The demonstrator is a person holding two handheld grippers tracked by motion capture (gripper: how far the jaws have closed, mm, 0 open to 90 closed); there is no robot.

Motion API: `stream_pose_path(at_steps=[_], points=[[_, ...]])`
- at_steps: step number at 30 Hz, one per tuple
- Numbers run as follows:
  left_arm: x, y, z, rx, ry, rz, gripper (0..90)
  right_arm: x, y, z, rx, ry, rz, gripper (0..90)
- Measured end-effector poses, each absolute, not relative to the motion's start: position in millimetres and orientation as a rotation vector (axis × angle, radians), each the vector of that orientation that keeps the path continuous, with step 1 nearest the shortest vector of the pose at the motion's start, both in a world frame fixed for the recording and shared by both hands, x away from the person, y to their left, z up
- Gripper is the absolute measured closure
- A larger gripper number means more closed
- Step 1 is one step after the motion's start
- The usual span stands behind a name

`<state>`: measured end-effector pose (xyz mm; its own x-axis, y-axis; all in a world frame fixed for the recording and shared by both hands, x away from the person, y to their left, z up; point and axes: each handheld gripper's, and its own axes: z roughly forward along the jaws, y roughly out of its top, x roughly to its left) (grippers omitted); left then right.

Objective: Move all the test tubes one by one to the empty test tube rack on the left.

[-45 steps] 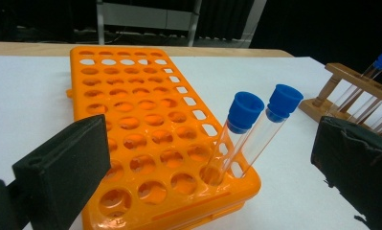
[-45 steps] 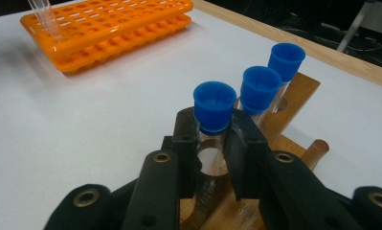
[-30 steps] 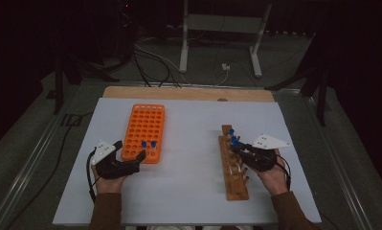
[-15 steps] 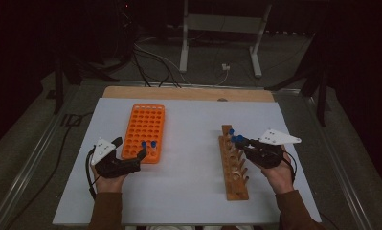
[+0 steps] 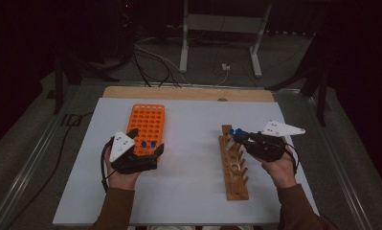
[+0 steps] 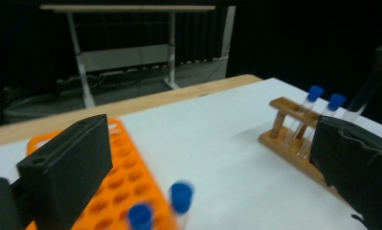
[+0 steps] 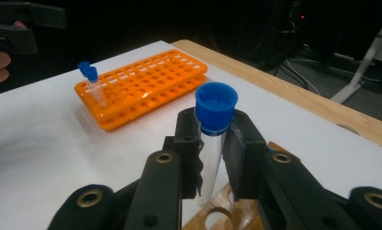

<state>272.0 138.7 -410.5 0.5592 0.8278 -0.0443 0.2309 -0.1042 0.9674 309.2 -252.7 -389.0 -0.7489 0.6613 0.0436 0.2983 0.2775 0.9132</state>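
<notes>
My right hand-held gripper [image 7: 212, 158] pinches a clear plastic blue-capped test tube [image 7: 211, 143] upright between its jaws, above the wooden rack [image 5: 234, 165]. My left hand-held gripper [image 5: 145, 151], jaws spread, hangs over the orange plastic tube rack [image 5: 146, 125].

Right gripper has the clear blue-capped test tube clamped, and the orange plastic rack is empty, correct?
Not quite. The right gripper does clamp the clear blue-capped test tube, but the orange plastic rack holds two blue-capped tubes, as the right gripper view shows.

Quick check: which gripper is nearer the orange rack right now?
Left. The left gripper sits at the near end of the orange rack, open, by its two blue-capped tubes. The right gripper is across the table over the wooden rack, holding a tube.
</notes>
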Motion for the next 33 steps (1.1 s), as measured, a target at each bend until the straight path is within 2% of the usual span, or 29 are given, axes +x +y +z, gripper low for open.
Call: stream_pose_path(at_steps=[21,27,30,33], points=[[283.3,80.3,-417.6,1.751,0.814,0.493,9.2,316.3,-201.3,-387.2,0.796,2.338,1.473,77.0],[281.6,62.3,-421.9,1.785,0.771,0.467,19.3,315.4,-187.7,-386.4,0.761,2.368,1.483,77.0],[282.1,54.2,-423.8,1.798,0.749,0.447,29.0,313.9,-180.7,-386.0,0.743,2.385,1.488,77.0],[282.7,47.7,-425.2,1.821,0.720,0.439,42.3,312.3,-175.5,-385.6,0.727,2.397,1.492,77.0]])
